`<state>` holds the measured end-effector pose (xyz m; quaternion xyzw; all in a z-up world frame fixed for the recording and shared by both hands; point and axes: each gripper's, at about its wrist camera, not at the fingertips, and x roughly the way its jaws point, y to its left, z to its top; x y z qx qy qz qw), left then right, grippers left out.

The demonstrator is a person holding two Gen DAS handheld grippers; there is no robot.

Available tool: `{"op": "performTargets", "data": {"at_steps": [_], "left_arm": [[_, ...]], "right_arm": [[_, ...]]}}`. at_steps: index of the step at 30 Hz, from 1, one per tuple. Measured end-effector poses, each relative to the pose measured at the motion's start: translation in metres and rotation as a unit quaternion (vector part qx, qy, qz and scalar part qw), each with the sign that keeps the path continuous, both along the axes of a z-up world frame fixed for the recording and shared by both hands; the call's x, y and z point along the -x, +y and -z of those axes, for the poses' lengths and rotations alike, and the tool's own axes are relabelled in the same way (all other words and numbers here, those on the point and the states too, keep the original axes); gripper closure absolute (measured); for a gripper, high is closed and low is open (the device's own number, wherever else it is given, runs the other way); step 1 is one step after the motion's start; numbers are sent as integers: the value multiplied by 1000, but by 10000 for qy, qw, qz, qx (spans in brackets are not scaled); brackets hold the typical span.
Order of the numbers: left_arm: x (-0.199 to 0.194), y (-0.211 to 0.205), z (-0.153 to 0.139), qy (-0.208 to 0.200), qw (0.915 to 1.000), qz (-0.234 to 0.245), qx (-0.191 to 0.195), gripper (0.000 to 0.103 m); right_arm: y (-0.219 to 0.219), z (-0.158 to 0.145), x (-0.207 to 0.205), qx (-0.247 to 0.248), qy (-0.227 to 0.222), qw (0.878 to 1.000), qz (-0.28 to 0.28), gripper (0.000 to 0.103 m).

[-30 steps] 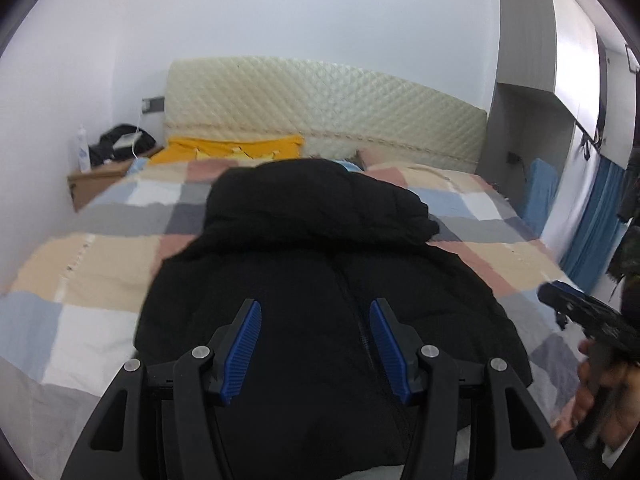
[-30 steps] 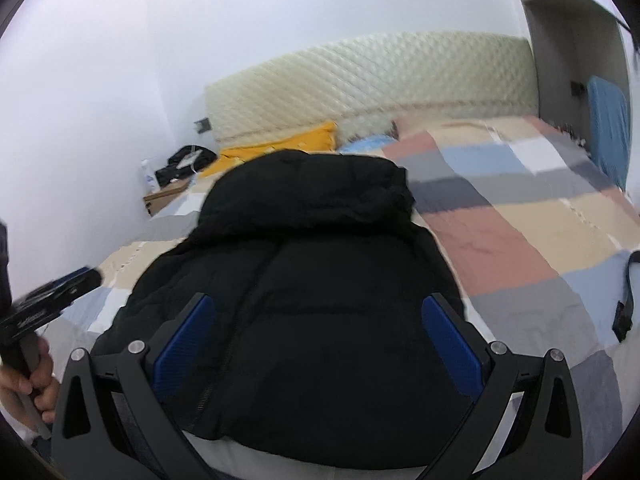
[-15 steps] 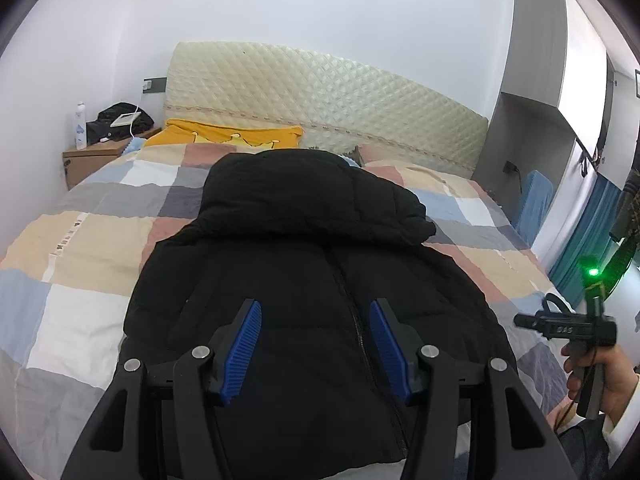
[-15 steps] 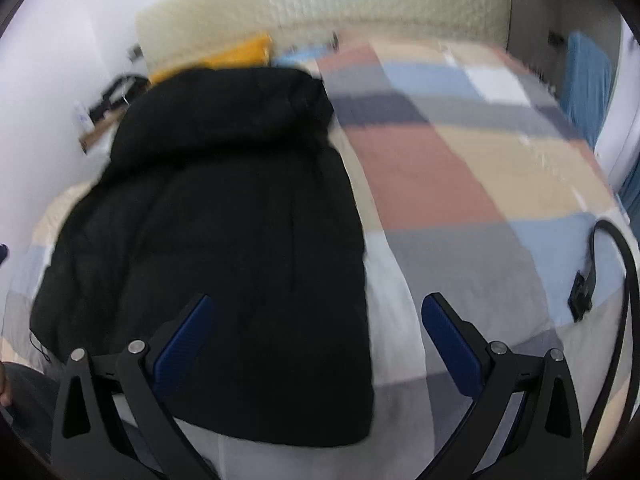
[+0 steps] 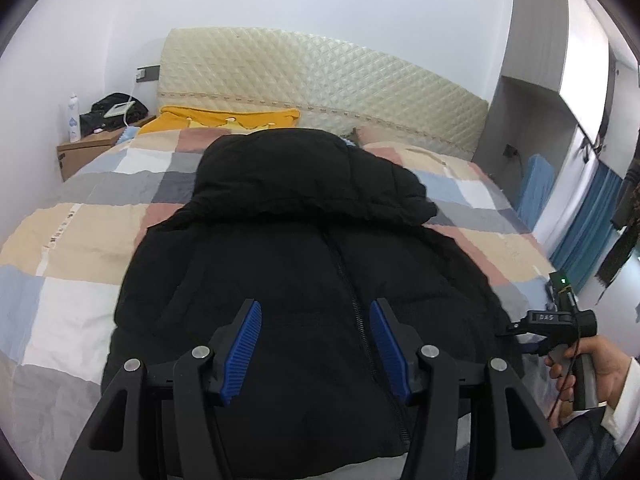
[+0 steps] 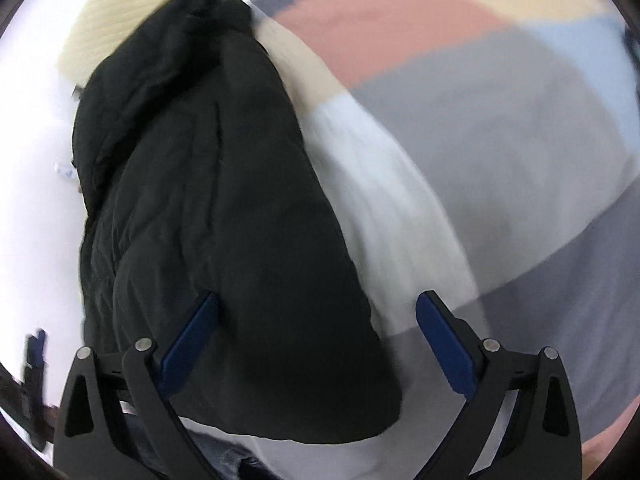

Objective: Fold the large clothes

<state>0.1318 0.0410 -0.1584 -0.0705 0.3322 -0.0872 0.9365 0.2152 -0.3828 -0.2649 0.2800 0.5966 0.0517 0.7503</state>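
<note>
A large black puffer jacket (image 5: 304,264) lies flat on the bed, hood toward the headboard, zipper running down its middle. It also shows in the right wrist view (image 6: 224,216), which is blurred. My left gripper (image 5: 316,344) is open and empty, held above the jacket's lower middle. My right gripper (image 6: 316,336) is open wide and empty, just above the jacket's lower right edge. In the left wrist view the right gripper (image 5: 516,328) sits at the jacket's right edge, held by a hand.
The bed has a patchwork checked cover (image 5: 80,240) and a quilted cream headboard (image 5: 320,76). A yellow garment (image 5: 228,118) lies near the pillows. A wooden nightstand (image 5: 84,150) with a bottle and dark items stands at the left. Grey cabinets (image 5: 548,80) and blue curtains stand at the right.
My right gripper has swung down and in toward the jacket's right lower edge, its view now close and blurred. My left gripper has stayed open over the jacket, nearly still.
</note>
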Motion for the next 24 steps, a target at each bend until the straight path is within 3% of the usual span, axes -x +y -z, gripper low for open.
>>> {"op": "performTargets", "data": {"at_steps": [4,7,11,13,14,16,18,21,24], "left_arm": [[0,2,2,43,10000,-47,10,47],[-2,2,6,118,9999,-78,-43,47],[-6,2,10,215,9997,-81,-56,47],[-7,3,12,257,9996,-109,-31,47],[-8,4,13,326,9994,-108,7,47],[-14,7,23,673,9977,11,119,47],[-21,8,32,967,9953,32,82,47],[-27,7,38,1163,9932,52,-49,47],[-30,6,38,1215,9926,36,-63,47]], "right_arm": [[-1,6,-3,-284,20,9994,190,5],[5,15,-3,-1096,127,9937,197,5],[13,8,-3,-1089,65,9940,-40,7],[17,6,-1,-1097,58,9939,-120,29],[19,6,-1,-1111,49,9936,-174,34],[20,2,-2,-1235,-40,9921,-221,58],[20,-4,-1,-1304,-188,9910,-248,71],[22,-16,1,-1299,-475,9901,-261,86],[19,-28,1,-1292,-727,9887,-204,89]]}}
